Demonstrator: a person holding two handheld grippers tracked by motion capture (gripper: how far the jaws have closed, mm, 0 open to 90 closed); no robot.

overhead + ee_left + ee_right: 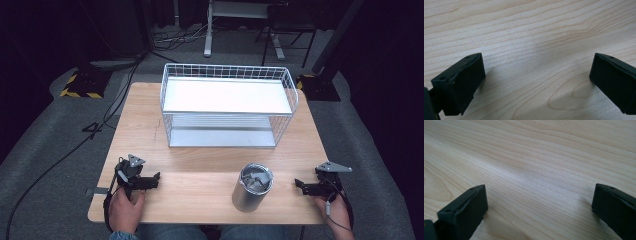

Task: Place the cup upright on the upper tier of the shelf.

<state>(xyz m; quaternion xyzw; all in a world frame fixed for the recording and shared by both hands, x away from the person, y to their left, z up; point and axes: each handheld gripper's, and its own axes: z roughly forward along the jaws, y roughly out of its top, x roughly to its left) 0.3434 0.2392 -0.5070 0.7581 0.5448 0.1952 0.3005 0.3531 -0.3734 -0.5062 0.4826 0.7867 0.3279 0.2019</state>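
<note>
- Front and centre on the light wooden table [200, 145] stands a silver cylindrical metal tumbler [251, 188], upright, near the table's front edge and a bit right of the middle.
- Its mouth is up top, and something grey and shiny sits inside or across it; I cannot tell whether that is a lid or loose contents.
- To the tumbler's right, the black two-jaw right gripper [298, 184] rests low on the wood, jaw tips aimed inward at the tumbler, near it but clearly apart, with bare table between.
- Over in the right gripper view, the right gripper [539, 212] has its jaws spread wide, nothing but wood grain between them.
- Swing left: the black two-jaw left gripper [156, 178] lies well apart from the tumbler on the other side, also pointing inward, a hand [126, 210] wrapped round its handle.
- The left gripper view confirms it: left gripper [536, 80] with jaws gaping, holding nothing, hovering just over the boards.
- So the tumbler sits between the two tools, closer to the right one, touched by neither.
- Beyond the tumbler, toward the table's far side, stands a white wire-mesh two-tier basket shelf [227, 75] with white flat panels, well clear of both grippers.
- Past the table, grey carpet [45, 130] with black cables [65, 155] trailing over it.
</note>
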